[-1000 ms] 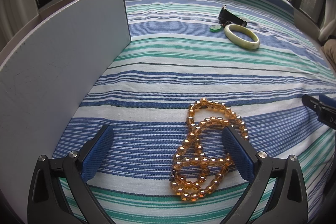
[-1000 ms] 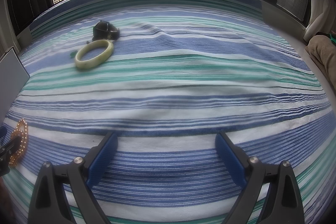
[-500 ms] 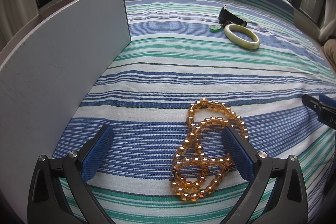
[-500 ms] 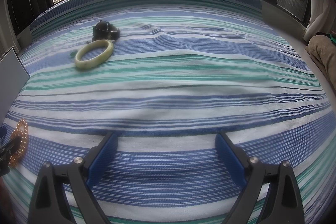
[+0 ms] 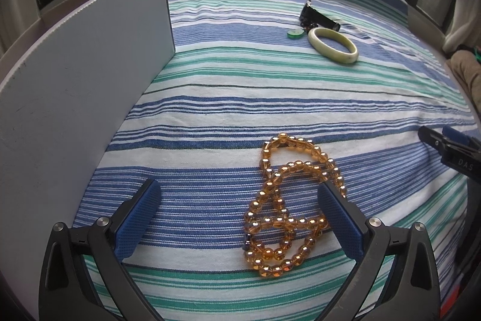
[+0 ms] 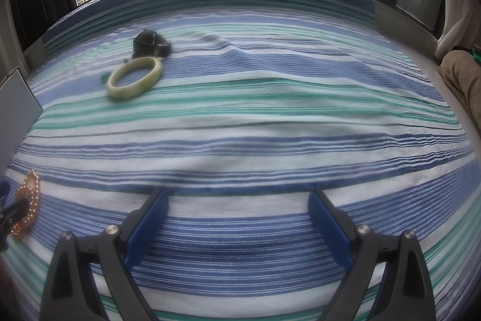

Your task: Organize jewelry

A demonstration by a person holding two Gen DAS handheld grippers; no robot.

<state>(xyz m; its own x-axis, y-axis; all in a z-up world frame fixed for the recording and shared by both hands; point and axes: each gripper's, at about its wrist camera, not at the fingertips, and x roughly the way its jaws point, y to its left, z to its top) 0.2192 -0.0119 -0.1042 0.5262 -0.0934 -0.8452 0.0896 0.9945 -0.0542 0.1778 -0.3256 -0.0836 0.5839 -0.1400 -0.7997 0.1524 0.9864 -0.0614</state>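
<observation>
An amber bead necklace (image 5: 285, 209) lies coiled on the striped cloth (image 5: 240, 116), between my left gripper's blue pads and closer to the right one. My left gripper (image 5: 239, 200) is open and low over the cloth. A pale green bangle (image 5: 333, 48) lies far ahead, with a small green pendant (image 5: 294, 34) and a black watch (image 5: 318, 17) beside it. My right gripper (image 6: 237, 211) is open and empty over bare cloth. In its view the bangle (image 6: 135, 77) and watch (image 6: 150, 44) sit far left, and the necklace (image 6: 27, 200) at the left edge.
A tall grey panel (image 5: 75, 98) stands along the left side, close to my left gripper; its corner also shows in the right wrist view (image 6: 15, 101). The right gripper's tip (image 5: 451, 146) shows at the right edge. A window with towers lies beyond the bed.
</observation>
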